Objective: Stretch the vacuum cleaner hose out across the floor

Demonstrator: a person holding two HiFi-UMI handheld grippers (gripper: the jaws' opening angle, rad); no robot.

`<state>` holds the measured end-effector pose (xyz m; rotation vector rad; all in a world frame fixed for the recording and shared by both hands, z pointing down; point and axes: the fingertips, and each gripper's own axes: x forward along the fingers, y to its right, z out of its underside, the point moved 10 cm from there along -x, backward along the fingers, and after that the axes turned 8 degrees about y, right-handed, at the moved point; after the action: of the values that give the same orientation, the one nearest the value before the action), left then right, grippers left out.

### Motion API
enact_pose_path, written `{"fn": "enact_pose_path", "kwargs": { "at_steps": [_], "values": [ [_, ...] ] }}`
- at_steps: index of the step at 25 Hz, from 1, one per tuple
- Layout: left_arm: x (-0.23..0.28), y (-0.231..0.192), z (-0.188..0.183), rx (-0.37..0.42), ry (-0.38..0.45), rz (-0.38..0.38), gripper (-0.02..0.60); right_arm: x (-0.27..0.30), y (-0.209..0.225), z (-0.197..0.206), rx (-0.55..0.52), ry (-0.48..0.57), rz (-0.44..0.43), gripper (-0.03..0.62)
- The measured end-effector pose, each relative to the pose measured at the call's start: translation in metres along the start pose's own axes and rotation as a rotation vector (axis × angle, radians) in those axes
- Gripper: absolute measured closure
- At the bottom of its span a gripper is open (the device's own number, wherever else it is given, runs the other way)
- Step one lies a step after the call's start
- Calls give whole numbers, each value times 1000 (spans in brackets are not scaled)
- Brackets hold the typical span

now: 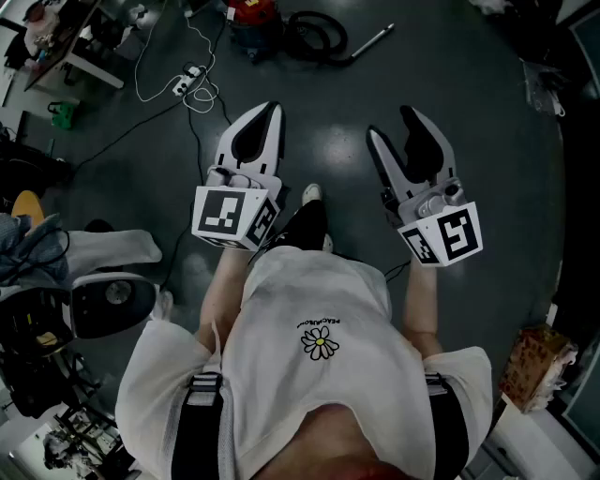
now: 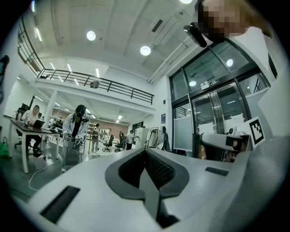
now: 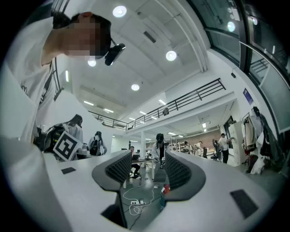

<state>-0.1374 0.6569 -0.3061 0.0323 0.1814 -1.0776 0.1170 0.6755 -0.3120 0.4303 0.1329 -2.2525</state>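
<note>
the dark grey floor (image 1: pixel 487 122) fills most of the head view, shiny in patches. our own white shirt (image 1: pixel 319 375) covers the lower middle and hides the floor beneath us; only the toe of one white shoe (image 1: pixel 311 193) shows past it.

the left tool (image 1: pixel 271 109) is held out over the floor with its jaws pressed together and nothing between them; in the left gripper view (image 2: pixel 145 153) the two dark pads meet in one seam. the right tool (image 1: pixel 390 124) is beside it with its jaws standing well apart and empty. in the right gripper view (image 3: pixel 144 168) only distant floor shows in the gap.

a table (image 1: pixel 80 58) at the top left is cut off by the frame, and what lies on it is too dark to read. a brown box (image 1: pixel 536 364) sits near the right edge, partly cropped.

the red vacuum cleaner (image 1: pixel 255 15) stands at the very top, its upper part cut off. the black hose (image 1: pixel 317 36) lies coiled on the floor just to its right, well ahead of both tools and touched by neither. a pale wand (image 1: pixel 372 39) reaches out to the right of the coil; where it joins the hose is too dark to tell.

a white power strip (image 1: pixel 186 84) with a looped white cable lies left of the vacuum cleaner. through the right tool's gap we see the same strip (image 3: pixel 134 202) and a small red shape we cannot make out clearly.
</note>
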Motion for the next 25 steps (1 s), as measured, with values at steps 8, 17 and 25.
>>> {"fn": "enact_pose_path", "kwargs": {
  "at_steps": [8, 17, 25],
  "values": [
    [99, -50, 34, -48, 11, -6, 551, 65, 78, 43, -44, -110, -27, 381],
    [235, -171, 64, -132, -19, -53, 531, 205, 177, 86, -58, -283, -54, 381],
    [309, -237, 99, -131, -131, -78, 531, 271, 240, 134, -9, -399, -16, 381]
  ]
}}
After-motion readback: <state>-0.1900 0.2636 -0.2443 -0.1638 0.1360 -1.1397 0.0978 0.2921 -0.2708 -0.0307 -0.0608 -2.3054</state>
